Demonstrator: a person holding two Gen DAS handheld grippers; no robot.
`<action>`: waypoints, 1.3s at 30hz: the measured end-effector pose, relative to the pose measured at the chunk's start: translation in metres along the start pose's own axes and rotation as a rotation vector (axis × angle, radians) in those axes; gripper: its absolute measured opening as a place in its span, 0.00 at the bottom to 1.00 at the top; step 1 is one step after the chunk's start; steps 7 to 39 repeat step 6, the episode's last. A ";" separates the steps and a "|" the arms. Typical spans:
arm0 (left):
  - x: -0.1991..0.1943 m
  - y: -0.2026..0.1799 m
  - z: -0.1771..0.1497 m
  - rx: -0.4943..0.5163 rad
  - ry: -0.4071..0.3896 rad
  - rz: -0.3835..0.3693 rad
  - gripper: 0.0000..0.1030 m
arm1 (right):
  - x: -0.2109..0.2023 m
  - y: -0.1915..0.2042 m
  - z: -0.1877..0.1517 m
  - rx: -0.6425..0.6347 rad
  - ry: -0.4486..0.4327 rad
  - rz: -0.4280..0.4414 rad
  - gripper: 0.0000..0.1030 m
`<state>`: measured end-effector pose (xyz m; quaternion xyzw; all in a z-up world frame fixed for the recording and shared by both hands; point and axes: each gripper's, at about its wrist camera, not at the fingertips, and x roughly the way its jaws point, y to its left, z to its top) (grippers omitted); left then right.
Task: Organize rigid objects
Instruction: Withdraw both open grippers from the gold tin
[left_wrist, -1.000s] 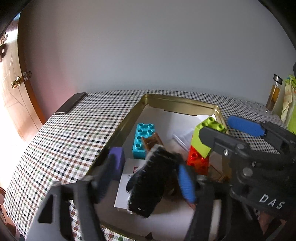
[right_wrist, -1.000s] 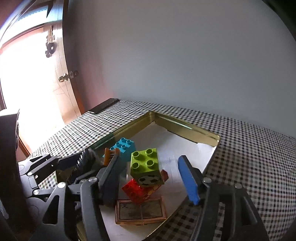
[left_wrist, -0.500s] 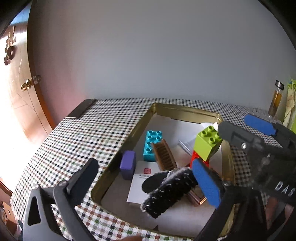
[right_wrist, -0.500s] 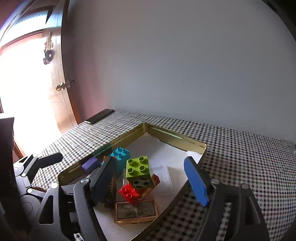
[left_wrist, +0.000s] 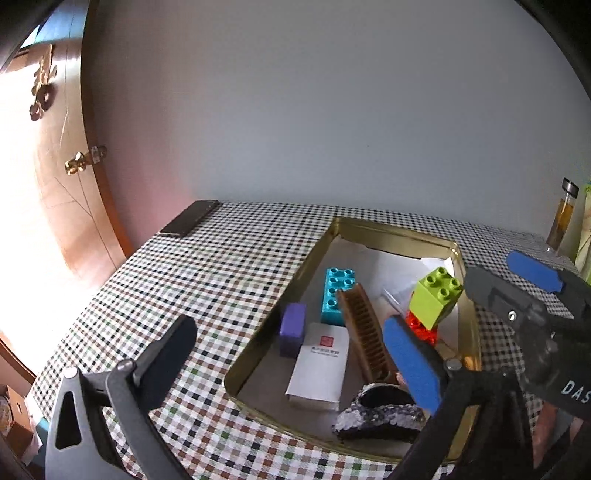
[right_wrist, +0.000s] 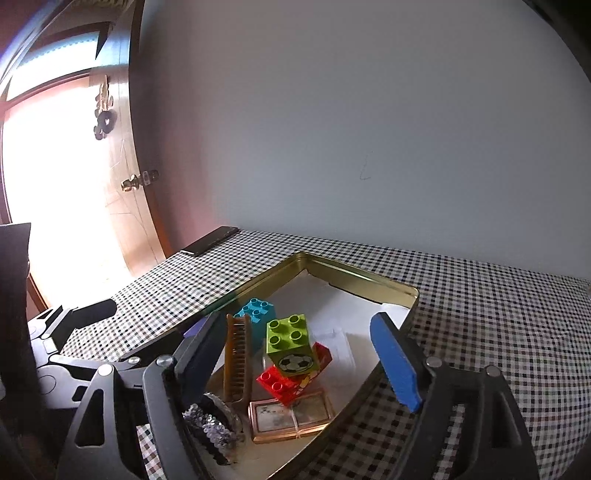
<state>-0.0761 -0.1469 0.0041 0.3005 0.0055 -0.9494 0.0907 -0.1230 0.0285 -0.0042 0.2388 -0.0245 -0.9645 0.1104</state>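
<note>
Tin tray (left_wrist: 469, 317) on checked tabletop (left_wrist: 207, 280) holds blocks, comb (left_wrist: 364, 328), sequined hair clip (left_wrist: 380, 417). Left gripper (left_wrist: 295, 363) fingers wide, empty; right gripper (right_wrist: 295, 363) just opening, empty. Only left view shows purple block (left_wrist: 292, 328), white card (left_wrist: 320, 365); only right shows framed picture (right_wrist: 290, 413).

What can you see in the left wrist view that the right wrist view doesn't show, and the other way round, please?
Only the left wrist view shows the white card and the glass bottle. Only the right wrist view shows the framed tile and the football print on the green brick. Both show the gold tin, comb, turquoise brick and sequinned pouch.
</note>
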 end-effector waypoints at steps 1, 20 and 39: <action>-0.001 -0.001 0.000 0.007 -0.002 0.007 0.99 | 0.000 0.000 0.000 0.000 0.000 0.001 0.79; -0.005 -0.004 -0.001 0.017 -0.018 0.010 0.99 | -0.003 -0.001 -0.003 0.004 -0.002 0.004 0.79; -0.005 -0.004 -0.001 0.017 -0.018 0.010 0.99 | -0.003 -0.001 -0.003 0.004 -0.002 0.004 0.79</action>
